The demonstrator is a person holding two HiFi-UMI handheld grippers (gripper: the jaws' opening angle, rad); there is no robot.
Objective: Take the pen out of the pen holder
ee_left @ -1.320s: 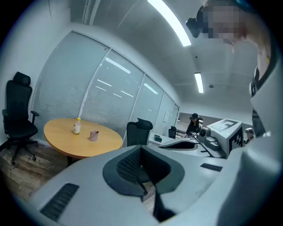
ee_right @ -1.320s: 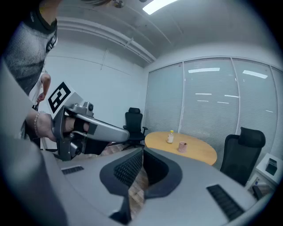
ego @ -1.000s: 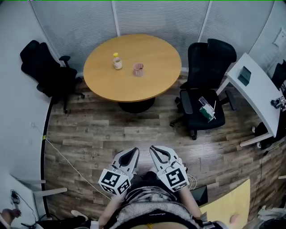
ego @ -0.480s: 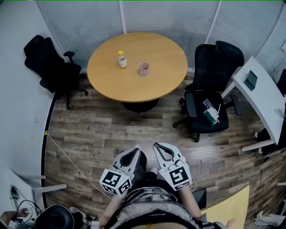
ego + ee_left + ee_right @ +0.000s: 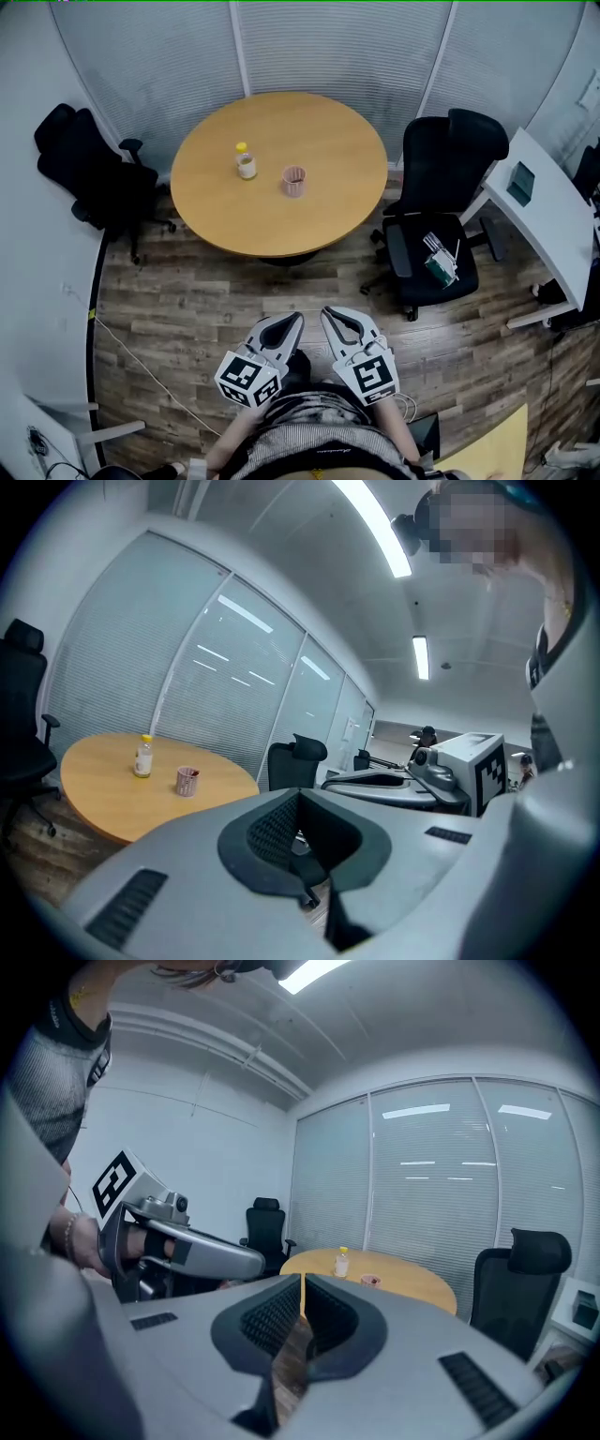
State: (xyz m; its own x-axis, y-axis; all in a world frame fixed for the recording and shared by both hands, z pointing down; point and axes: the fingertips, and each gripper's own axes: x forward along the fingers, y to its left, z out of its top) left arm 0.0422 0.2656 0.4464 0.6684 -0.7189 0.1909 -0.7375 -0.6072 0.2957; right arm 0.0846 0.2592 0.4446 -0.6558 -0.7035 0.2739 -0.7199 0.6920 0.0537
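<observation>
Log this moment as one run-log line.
phase: pre-reach | left gripper: shut, empty | right gripper: shut, empty | pen holder: on table beside bottle, untouched

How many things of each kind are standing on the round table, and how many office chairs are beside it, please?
Bottle: 1
Pen holder: 1
Black office chair: 2
Total: 4
</observation>
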